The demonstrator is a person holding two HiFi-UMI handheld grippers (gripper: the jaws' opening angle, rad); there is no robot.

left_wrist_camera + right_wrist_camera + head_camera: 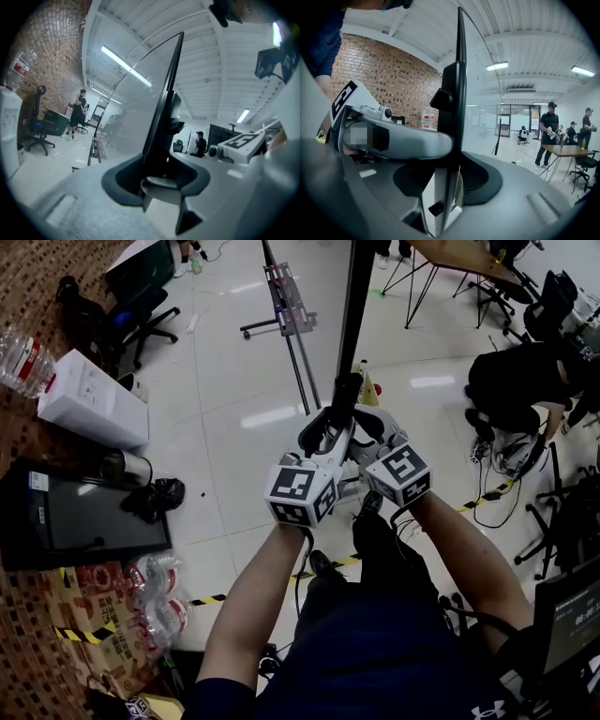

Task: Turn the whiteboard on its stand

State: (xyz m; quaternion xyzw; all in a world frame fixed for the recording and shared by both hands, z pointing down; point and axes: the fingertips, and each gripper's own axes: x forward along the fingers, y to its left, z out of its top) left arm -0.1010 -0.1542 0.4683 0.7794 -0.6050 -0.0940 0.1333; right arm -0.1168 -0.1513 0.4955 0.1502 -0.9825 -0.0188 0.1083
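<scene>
The whiteboard shows edge-on in the head view as a black frame bar [353, 315] rising from between my two grippers. My left gripper [328, 427] and right gripper [373, 427] meet on that bar from either side, their marker cubes toward me. In the left gripper view the black frame [164, 103] runs down between the dark pads of the left gripper [161, 171], with the pale panel [133, 108] to its left. In the right gripper view the frame [452, 103] stands between the jaws of the right gripper [450, 164], with the panel [480, 103] to its right. Both are shut on the frame.
Left of me are a white box [94, 399], water bottles [23, 357] and a black screen [80, 521]. An office chair [141, 306] and a metal stand [286, 306] stand farther off. A person crouches at right [520, 381], beyond striped floor tape [487, 495].
</scene>
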